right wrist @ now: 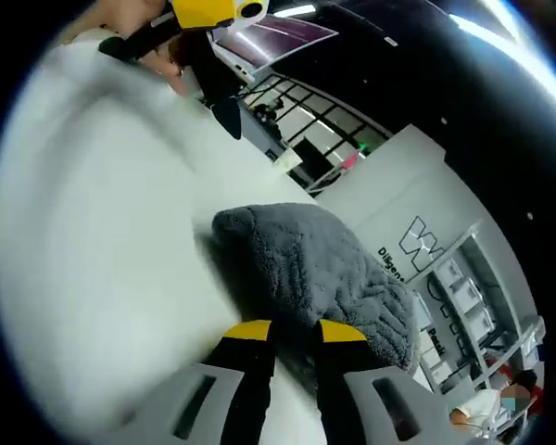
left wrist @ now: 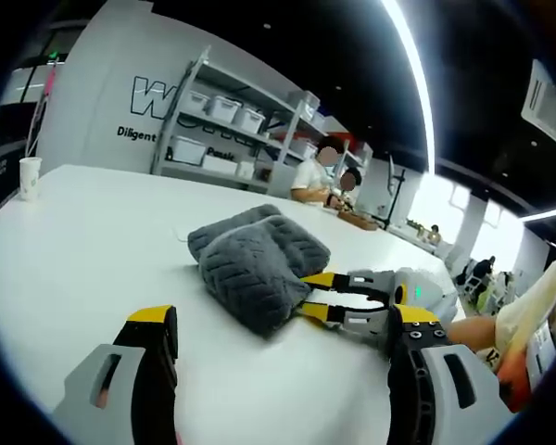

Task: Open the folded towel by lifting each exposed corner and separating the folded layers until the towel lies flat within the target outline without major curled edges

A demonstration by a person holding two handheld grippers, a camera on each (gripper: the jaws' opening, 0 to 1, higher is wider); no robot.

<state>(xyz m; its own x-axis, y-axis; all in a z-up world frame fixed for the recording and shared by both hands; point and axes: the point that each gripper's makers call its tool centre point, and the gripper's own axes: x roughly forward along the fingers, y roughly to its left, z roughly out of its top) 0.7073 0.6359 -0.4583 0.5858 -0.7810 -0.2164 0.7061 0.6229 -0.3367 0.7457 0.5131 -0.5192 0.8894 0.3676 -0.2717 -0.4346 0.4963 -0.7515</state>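
Observation:
A grey folded towel (left wrist: 259,260) lies bunched on the white table (left wrist: 93,250), with no outline visible around it. My left gripper (left wrist: 287,371) is open wide, a short way in front of the towel, with nothing between its jaws. The right gripper (left wrist: 310,297) comes in from the right, and its yellow fingertips (left wrist: 320,278) sit on the towel's right edge. In the right gripper view the towel (right wrist: 324,269) reaches down between the narrow-set jaws of my right gripper (right wrist: 296,331), which looks shut on that thick edge.
A paper cup (left wrist: 30,176) stands near the table's far left edge. Shelves with bins (left wrist: 232,120) line the back wall, and people sit (left wrist: 324,176) at the table's far side. A person's leg (left wrist: 528,324) shows at the right.

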